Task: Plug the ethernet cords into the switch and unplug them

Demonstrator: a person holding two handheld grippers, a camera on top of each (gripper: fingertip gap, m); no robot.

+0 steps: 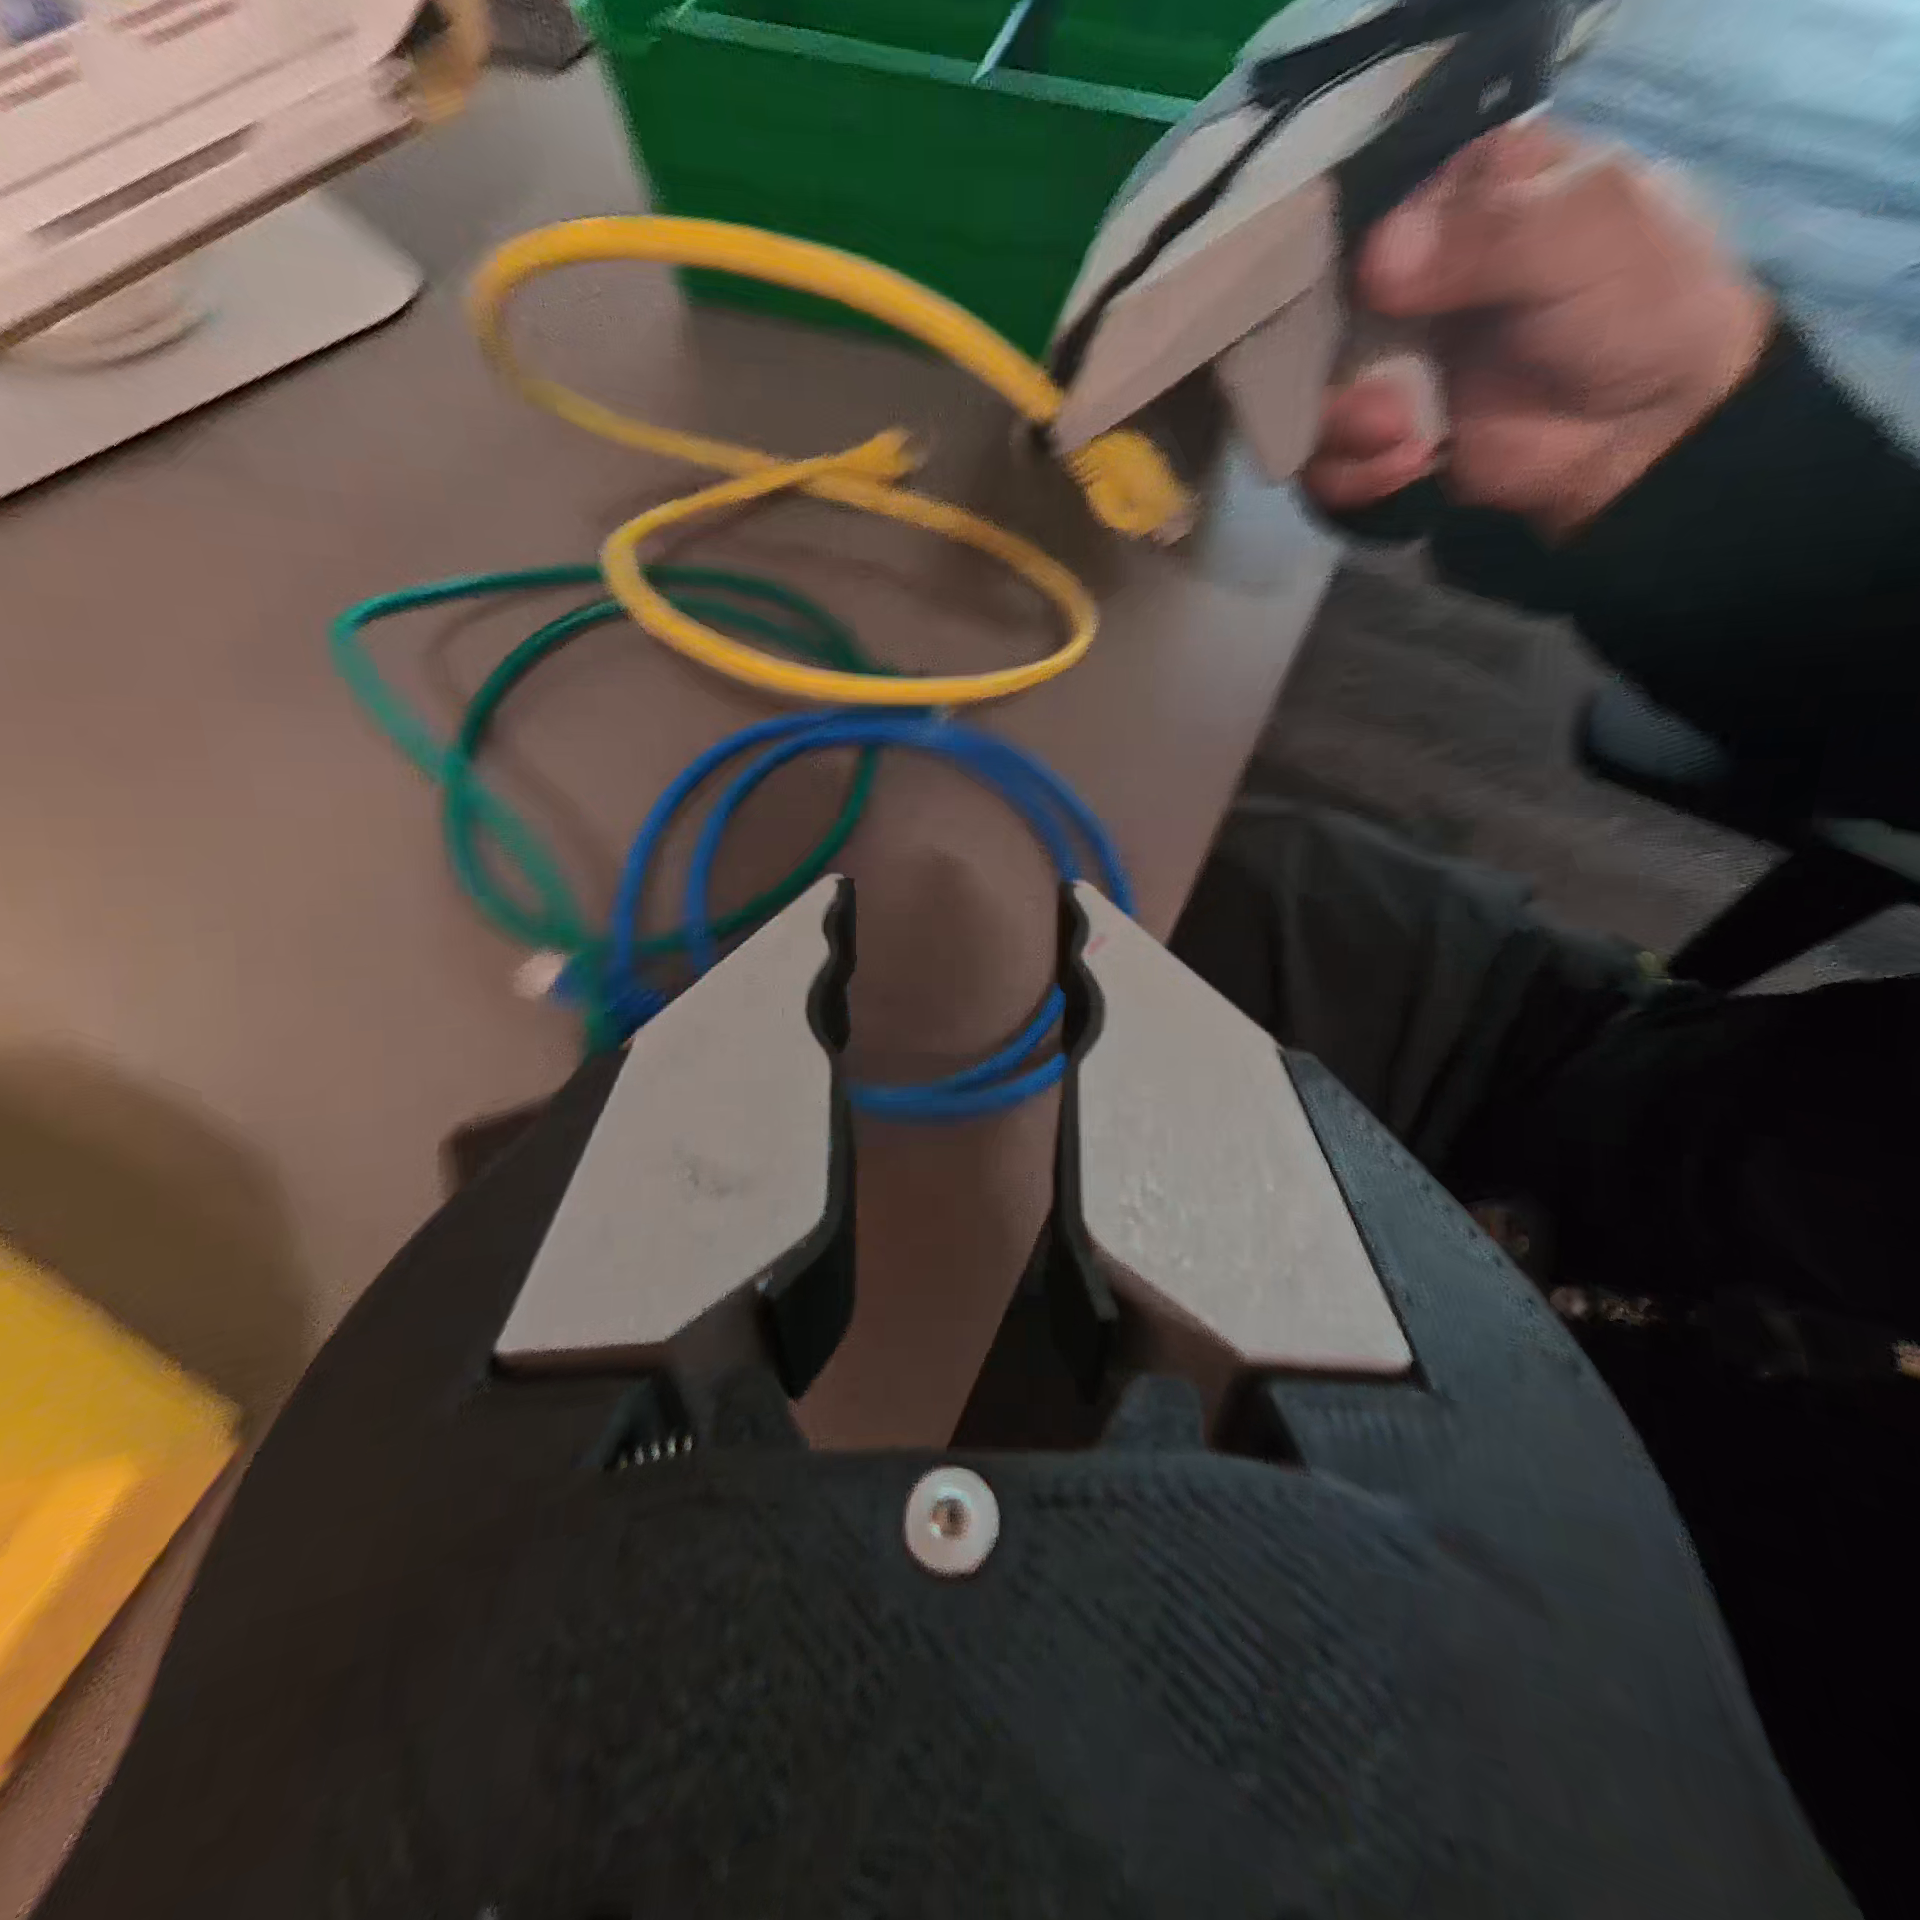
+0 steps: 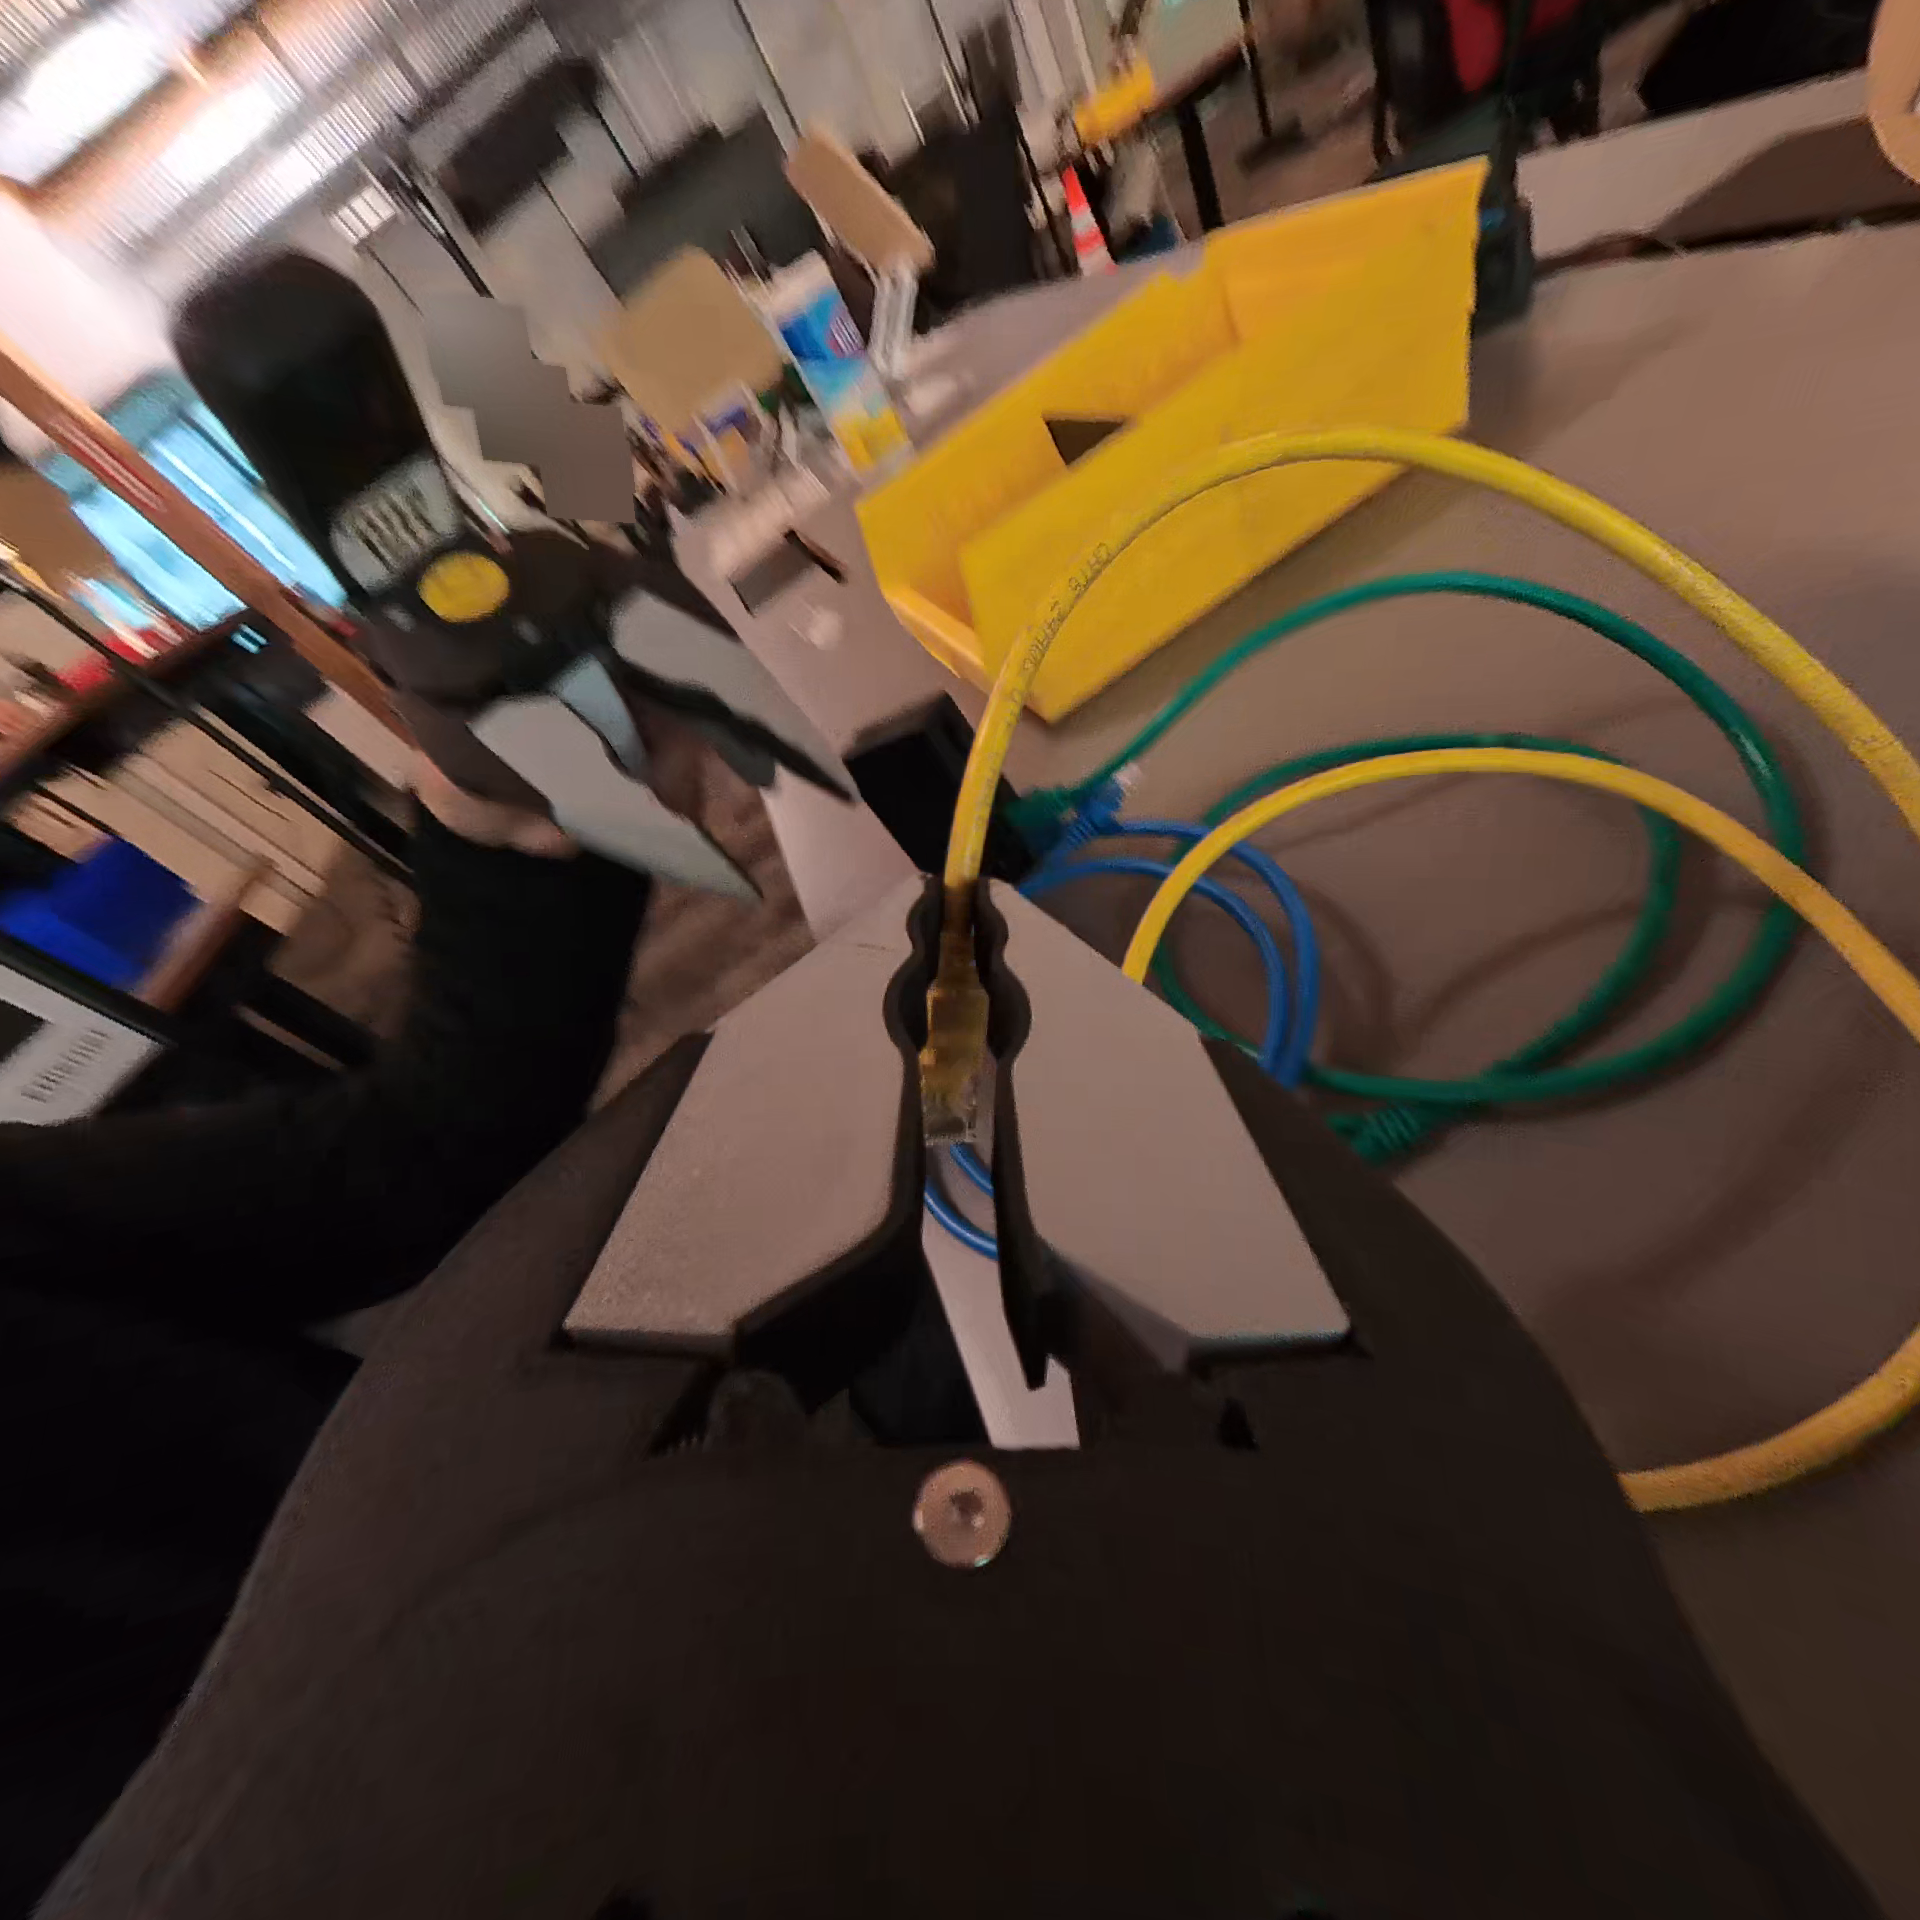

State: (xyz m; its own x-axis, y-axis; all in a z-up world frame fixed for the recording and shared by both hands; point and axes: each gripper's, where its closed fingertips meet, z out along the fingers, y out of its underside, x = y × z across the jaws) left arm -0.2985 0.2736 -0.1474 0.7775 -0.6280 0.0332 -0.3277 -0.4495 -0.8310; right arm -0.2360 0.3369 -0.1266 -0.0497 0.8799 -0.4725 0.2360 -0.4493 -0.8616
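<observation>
The right gripper (image 2: 961,914) is clamped on the clear plug of the yellow ethernet cord (image 2: 1621,540), lifted above the brown worktop (image 1: 208,831). The left gripper (image 1: 956,904) hangs with its jaws apart and empty over the coiled blue cord (image 1: 883,748), beside the green cord (image 1: 468,821). No switch is visible, so plugging seems not yet begun.

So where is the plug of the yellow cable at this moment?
The yellow plug sits clamped between the fingers of the right gripper, held above the table edge; in the left wrist view it hangs near the green bin.
</observation>
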